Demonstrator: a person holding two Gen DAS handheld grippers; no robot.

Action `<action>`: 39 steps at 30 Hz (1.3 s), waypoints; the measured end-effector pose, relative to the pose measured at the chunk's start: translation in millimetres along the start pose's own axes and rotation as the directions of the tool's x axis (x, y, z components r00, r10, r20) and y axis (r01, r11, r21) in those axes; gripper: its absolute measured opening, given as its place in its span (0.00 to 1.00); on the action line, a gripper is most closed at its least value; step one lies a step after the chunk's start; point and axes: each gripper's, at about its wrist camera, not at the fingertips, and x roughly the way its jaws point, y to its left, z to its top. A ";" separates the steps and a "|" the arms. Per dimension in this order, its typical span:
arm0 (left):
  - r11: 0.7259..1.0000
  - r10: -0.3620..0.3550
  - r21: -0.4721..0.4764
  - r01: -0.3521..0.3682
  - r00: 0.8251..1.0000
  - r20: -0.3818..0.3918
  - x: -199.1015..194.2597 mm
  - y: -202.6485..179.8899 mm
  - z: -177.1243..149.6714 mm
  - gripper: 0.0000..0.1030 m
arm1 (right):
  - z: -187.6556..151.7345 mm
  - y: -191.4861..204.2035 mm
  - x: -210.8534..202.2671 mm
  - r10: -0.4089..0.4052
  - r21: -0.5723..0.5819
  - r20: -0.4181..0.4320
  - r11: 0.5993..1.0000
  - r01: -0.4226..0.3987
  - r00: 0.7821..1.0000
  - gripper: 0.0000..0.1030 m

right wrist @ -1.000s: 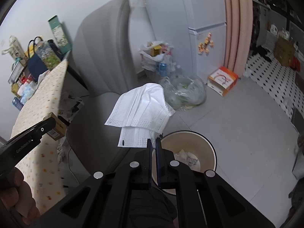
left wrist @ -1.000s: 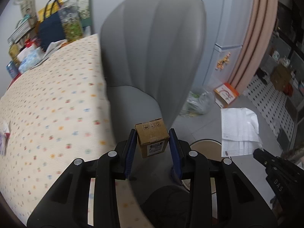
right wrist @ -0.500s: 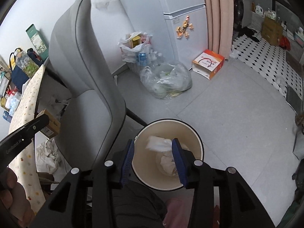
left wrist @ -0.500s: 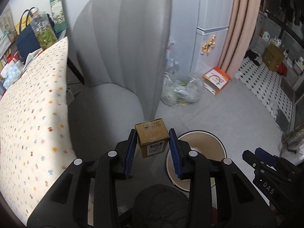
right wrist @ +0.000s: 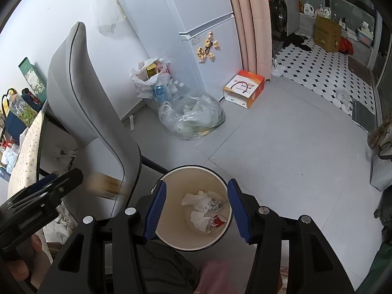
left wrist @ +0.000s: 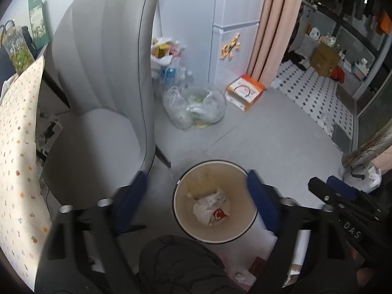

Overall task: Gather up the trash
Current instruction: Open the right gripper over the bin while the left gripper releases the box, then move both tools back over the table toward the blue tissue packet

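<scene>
A cream waste bin (left wrist: 177,196) stands on the floor with crumpled white paper (left wrist: 208,207) in it. My left gripper (left wrist: 197,178) hangs above it with its jaws opening wide and no pad touching anything. The small brown cardboard box (left wrist: 202,181) is a blurred streak dropping over the bin's mouth. In the right wrist view the box (right wrist: 107,185) blurs just off the left gripper (right wrist: 61,183). My right gripper (right wrist: 196,185) is also above the bin (right wrist: 193,167), its jaws opening with nothing held, and the paper (right wrist: 201,208) lies below them. In the left wrist view the right gripper (left wrist: 328,186) shows at the right.
A grey upholstered chair (left wrist: 103,85) stands close to the left of the bin. A table with a dotted cloth (left wrist: 17,159) lies further left. A clear plastic bag (left wrist: 196,105), more bags, an orange and white box (left wrist: 245,90) and a fridge (right wrist: 196,12) stand behind. A broom (left wrist: 367,147) is at the right.
Both grippers moved over the bin. The left jaws spread and let go of the brown box, which now falls. The right jaws released the white paper into the bin and widened further.
</scene>
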 end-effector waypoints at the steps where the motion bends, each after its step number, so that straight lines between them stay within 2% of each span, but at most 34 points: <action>1: 1.000 0.005 0.008 -0.005 1.000 0.010 -3.8 -0.7 0.7 0.85 | -0.5 0.2 -0.3 0.003 -0.001 0.000 1.000 -0.003 1.000 0.50; 5: 0.999 0.040 -0.006 -0.040 0.999 0.022 -11.7 9.5 3.2 0.88 | -2.6 9.1 -2.9 0.019 -0.014 0.002 1.000 -0.019 1.000 0.52; 13: 0.988 0.112 -0.117 -0.103 0.991 0.072 -44.2 58.9 -0.5 0.92 | -4.6 50.4 -17.7 0.060 -0.081 0.035 0.995 -0.057 0.998 0.76; 22: 0.955 0.188 -0.255 -0.149 0.972 0.138 -93.9 127.1 -19.3 0.94 | -5.9 121.4 -38.8 0.114 -0.185 0.065 0.978 -0.100 0.991 0.88; 33: 0.885 0.294 -0.422 -0.198 0.939 0.176 -147.8 219.1 -59.2 0.94 | -26.3 214.1 -70.1 0.190 -0.336 0.064 0.928 -0.158 0.980 0.90; 39: 0.843 0.331 -0.498 -0.204 0.926 0.182 -169.0 258.1 -81.1 0.94 | -45.4 265.8 -87.7 0.230 -0.440 0.044 0.878 -0.188 0.972 0.90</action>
